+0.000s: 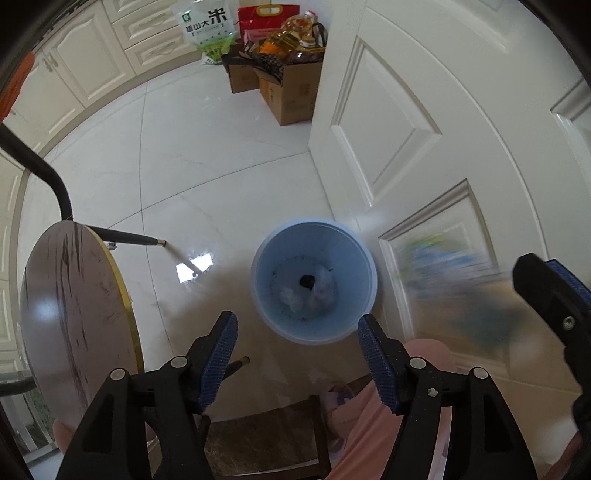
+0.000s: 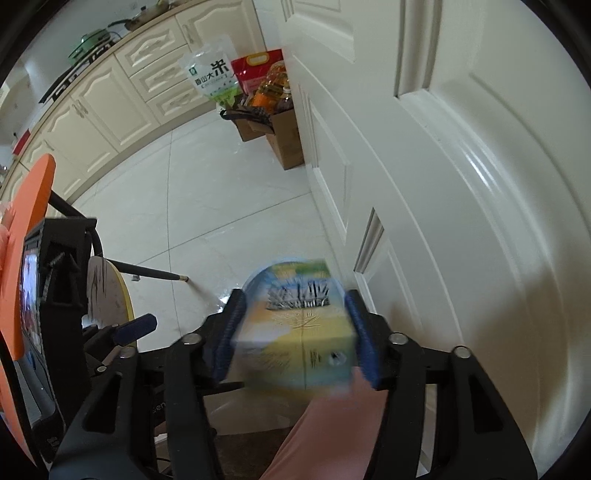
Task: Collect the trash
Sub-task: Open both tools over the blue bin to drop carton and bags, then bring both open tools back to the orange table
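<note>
right wrist view: right gripper (image 2: 295,328) has one blurred drink carton (image 2: 295,332) between its jaws, above the one blue bin (image 2: 255,284) near the white door (image 2: 461,184); whether the pads grip it i cannot tell; to drop well, centre it over the rim; left gripper (image 1: 297,362) gapes empty above the bin; two cardboard boxes (image 1: 291,96) far off.

The rice bag (image 1: 207,27) reads 香山大米 (carton (image 2: 295,328) print blurred).
</note>
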